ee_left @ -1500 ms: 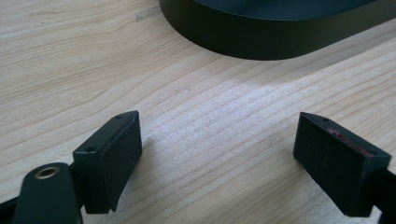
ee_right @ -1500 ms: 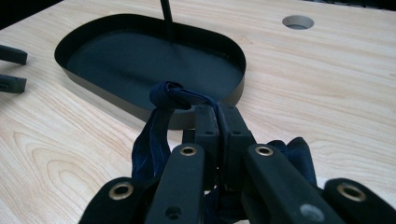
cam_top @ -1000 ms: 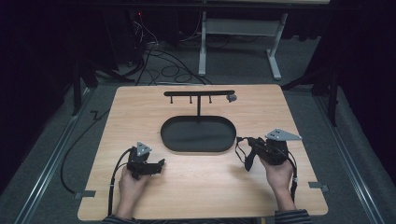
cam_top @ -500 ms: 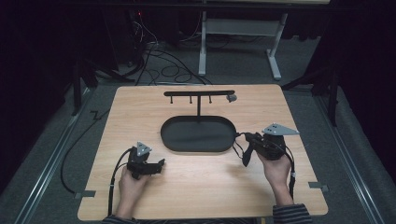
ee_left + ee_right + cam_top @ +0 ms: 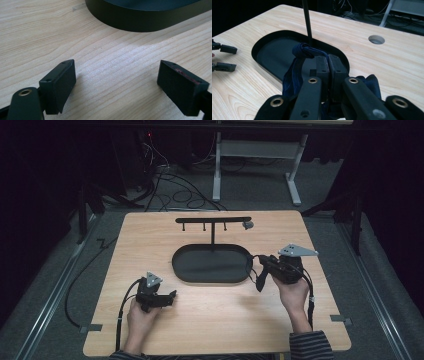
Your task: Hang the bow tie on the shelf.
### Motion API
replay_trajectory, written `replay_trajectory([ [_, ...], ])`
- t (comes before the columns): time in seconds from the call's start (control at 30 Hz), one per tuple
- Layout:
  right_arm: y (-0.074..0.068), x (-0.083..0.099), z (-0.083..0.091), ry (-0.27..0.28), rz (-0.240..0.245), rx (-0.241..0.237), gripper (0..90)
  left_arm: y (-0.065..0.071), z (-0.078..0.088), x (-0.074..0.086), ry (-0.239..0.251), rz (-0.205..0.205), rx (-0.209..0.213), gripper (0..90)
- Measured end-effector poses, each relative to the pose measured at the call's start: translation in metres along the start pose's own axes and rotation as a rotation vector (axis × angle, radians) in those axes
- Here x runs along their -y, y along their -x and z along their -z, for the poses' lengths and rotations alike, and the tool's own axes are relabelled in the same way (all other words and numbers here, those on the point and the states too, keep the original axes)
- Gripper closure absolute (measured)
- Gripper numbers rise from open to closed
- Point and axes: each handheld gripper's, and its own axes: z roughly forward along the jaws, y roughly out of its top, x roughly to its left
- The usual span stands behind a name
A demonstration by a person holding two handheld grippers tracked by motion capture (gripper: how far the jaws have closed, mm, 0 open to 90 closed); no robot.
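Right gripper (image 5: 328, 60) jaws pressed together pinching dark blue strap (image 5: 298, 62), strap looped over the jaw tips and hanging down beside them, lifted just above right end of black oval tray (image 5: 212, 275), left gripper (image 5: 116, 80) spread wide, empty, low over wooden table (image 5: 150, 235) near tray.

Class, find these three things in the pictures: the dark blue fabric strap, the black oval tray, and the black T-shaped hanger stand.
Dark blue fabric strap (image 5: 300, 51), right gripper view, on its bunched loop.
Black oval tray (image 5: 181, 271), high view, on its left rim.
Black T-shaped hanger stand (image 5: 212, 220), high view, on the crossbar's middle.
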Motion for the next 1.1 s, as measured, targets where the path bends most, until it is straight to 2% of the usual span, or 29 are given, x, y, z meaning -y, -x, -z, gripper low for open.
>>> replay_trajectory([
  [0.33,0.002,-0.016,0.004,0.014,0.008,0.002,89.2,0.0,0.0,0.0,0.0,0.0,0.0,15.7],
  [0.5,0.002,-0.02,0.003,0.015,0.016,0.007,89.2,0.0,0.0,0.0,0.0,0.0,0.0,15.8],
  [0.9,0.009,-0.029,0.001,0.029,-0.002,0.015,89.1,0.0,0.0,0.0,0.0,0.0,0.0,15.8],
  [1.1,0.008,-0.036,-0.002,0.024,0.009,0.017,89.1,0.0,0.0,0.0,0.0,0.0,0.0,15.8],
])
